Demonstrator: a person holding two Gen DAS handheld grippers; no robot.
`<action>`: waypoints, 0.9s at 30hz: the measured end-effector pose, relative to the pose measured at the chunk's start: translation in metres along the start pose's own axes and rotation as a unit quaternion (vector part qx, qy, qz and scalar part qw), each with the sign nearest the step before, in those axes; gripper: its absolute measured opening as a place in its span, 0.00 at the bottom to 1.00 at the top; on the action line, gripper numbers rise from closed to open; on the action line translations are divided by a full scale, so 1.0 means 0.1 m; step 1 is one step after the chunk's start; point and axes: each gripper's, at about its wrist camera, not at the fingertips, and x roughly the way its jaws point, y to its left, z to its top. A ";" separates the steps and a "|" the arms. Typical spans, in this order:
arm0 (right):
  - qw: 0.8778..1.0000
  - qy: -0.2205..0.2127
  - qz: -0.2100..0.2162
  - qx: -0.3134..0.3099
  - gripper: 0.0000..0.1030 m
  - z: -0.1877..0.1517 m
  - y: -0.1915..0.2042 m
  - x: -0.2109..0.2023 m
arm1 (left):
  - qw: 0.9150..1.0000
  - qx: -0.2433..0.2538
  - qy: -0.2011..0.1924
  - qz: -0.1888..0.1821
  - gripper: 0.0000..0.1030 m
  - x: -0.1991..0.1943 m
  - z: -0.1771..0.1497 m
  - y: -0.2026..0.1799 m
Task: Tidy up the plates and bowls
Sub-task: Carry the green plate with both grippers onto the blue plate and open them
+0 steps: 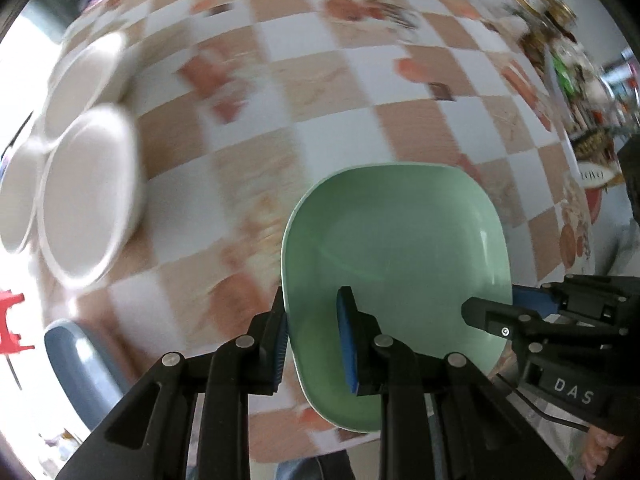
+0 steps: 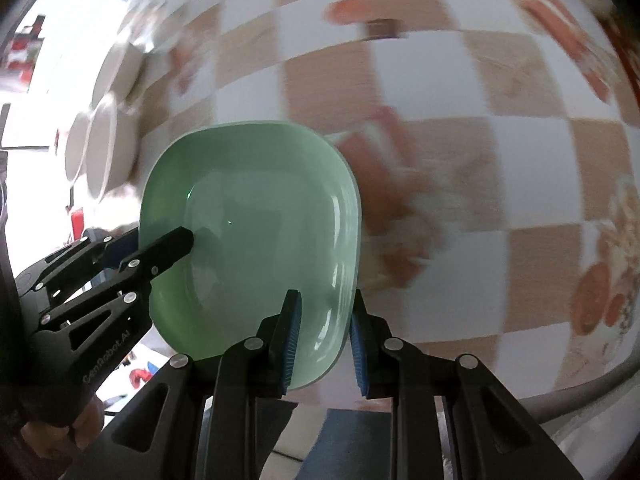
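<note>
The left hand-held gripper (image 1: 314,336), low in the centre of its own wrist view, stands narrowed onto the left rim of a green square plate (image 1: 396,240), one blue pad (image 1: 347,340) inside the dish and the other finger outside the edge. The right hand-held gripper (image 2: 325,340), seen low in the centre of the right wrist view, clamps the opposite rim of the same plate the same way, one blue pad on the inner face and one behind the rim. Each tool also shows in the other's camera: the right one reaches in from the lower right of the left view, the left one from the lower left of the right view, where fingers of the person's hand (image 2: 52,436) wrap its handle.

The plate fills the lower middle of both frames, sharp against a blurred desk (image 1: 340,60) covered in a brown-and-white checked cloth printed with food pictures. Whether the plate touches the cloth cannot be told.

At the left edge of the left view sit white round dishes (image 1: 80,192), close together and overlapping. Jars and packets (image 1: 560,40) crowd the upper right. A grey-blue chair (image 1: 76,364) shows at the lower left.
</note>
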 end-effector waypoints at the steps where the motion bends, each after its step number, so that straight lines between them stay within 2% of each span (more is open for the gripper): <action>1: 1.000 0.003 0.002 -0.010 0.26 0.01 0.11 0.02 | 1.000 -0.014 -0.001 0.003 0.24 -0.05 -0.07 0.14; 10: 0.994 0.028 0.019 -0.103 0.26 0.14 1.13 0.17 | 0.994 -0.104 -0.009 0.027 0.24 -0.37 -0.46 0.95; 18: 0.984 0.057 0.029 -0.168 0.26 0.25 2.08 0.52 | 0.986 -0.156 -0.007 0.059 0.24 -0.52 -0.86 1.60; 27: 0.975 0.087 0.020 -0.204 0.26 0.15 2.65 0.88 | 0.979 -0.188 -0.009 0.083 0.25 -0.57 -1.18 2.29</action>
